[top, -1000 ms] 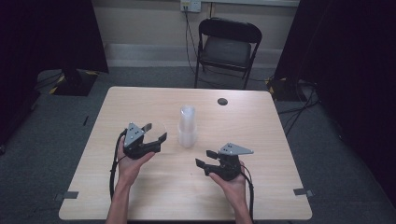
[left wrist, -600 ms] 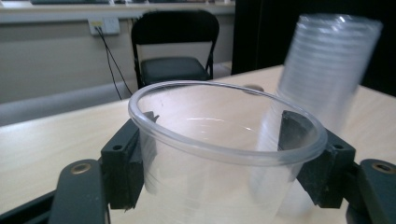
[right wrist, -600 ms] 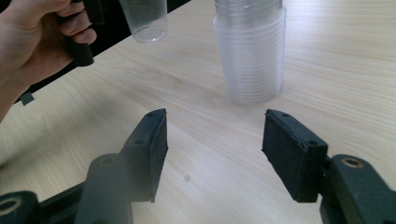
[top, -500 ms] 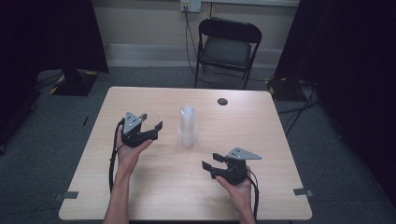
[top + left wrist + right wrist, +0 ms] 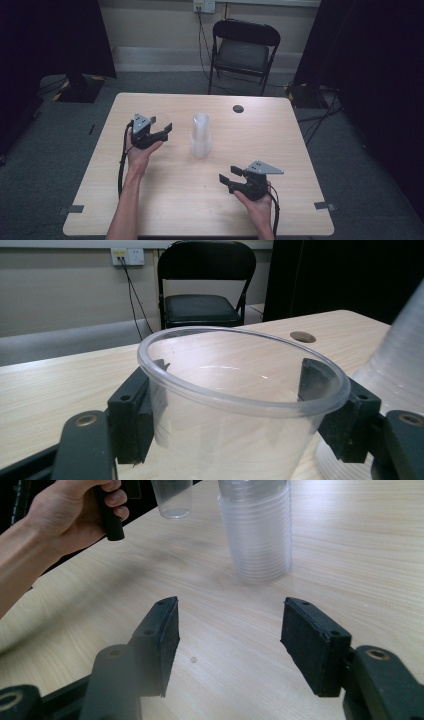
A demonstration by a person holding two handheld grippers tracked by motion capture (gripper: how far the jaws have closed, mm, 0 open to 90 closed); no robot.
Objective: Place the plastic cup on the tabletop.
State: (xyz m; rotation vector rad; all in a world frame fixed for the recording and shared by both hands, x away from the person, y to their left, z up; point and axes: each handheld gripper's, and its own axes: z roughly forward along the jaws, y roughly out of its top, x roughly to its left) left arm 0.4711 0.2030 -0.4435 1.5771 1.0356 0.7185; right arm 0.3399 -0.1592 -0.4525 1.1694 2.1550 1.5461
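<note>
Centrally in the left gripper view, the clear plastic cup (image 5: 240, 410) sits clamped between the left gripper (image 5: 242, 405) fingers, while the right gripper (image 5: 227, 645) fingers gape empty below the cup stack (image 5: 257, 530).

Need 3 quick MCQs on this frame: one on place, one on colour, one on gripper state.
1. Where does the stack of clear cups stand?
A. near the table's middle
B. on the chair
C. at the table's near left corner

2. What colour is the folding chair?
A. white
B. black
C. red

3. What is the left gripper doing?
A. open and empty
B. holding a pen
C. shut on a single clear cup

Key: 1 A, the high view shows the stack mid-table; 2 B, frame and seat are black; 3 C, the left gripper view shows both pads pressed on the cup's wall below the rim.
</note>
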